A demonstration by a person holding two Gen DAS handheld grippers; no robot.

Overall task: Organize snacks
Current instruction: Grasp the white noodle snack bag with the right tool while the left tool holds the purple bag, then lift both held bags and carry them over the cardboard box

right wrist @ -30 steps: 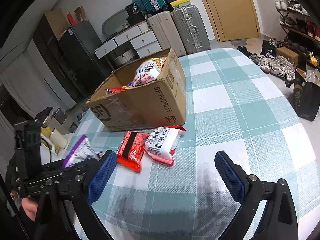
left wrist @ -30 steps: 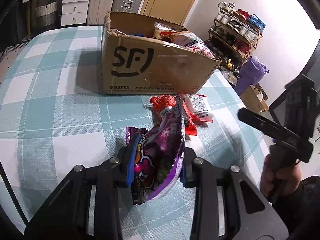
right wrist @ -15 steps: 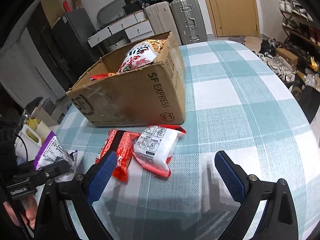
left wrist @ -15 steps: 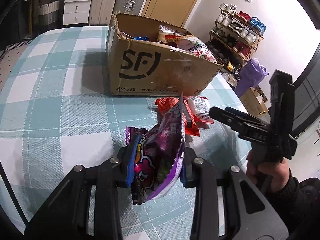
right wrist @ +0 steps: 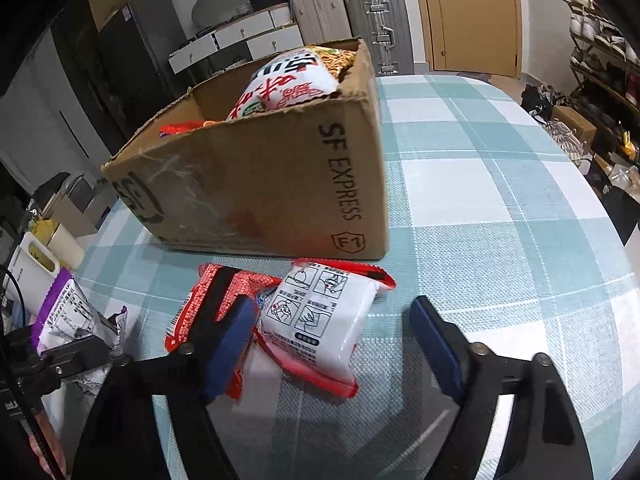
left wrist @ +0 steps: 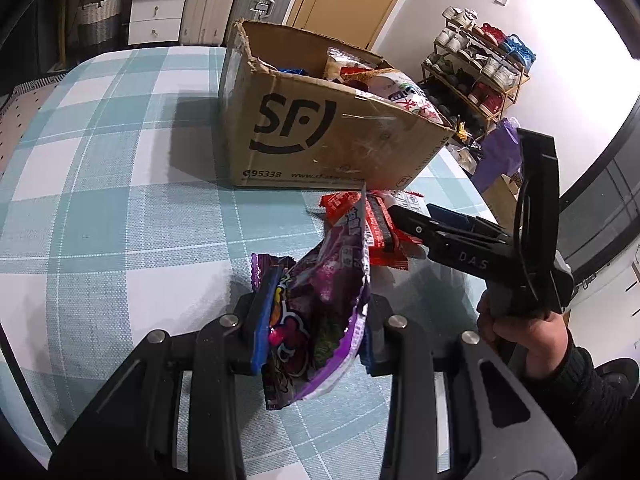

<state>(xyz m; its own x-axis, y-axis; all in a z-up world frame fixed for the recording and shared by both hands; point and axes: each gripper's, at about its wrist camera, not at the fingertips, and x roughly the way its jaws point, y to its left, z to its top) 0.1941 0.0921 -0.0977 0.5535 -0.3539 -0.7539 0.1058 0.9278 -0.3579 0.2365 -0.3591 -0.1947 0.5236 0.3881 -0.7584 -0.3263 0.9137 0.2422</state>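
The left gripper [left wrist: 312, 332] is clamping the purple snack bag [left wrist: 320, 300] above the checked tablecloth [right wrist: 500, 208] while the right gripper [right wrist: 332, 340] is closing around the white packet [right wrist: 320, 320], its left pad overlapping the red packet [right wrist: 212, 300] and possibly snagging both, the cardboard box [right wrist: 260, 184] crowding just behind.
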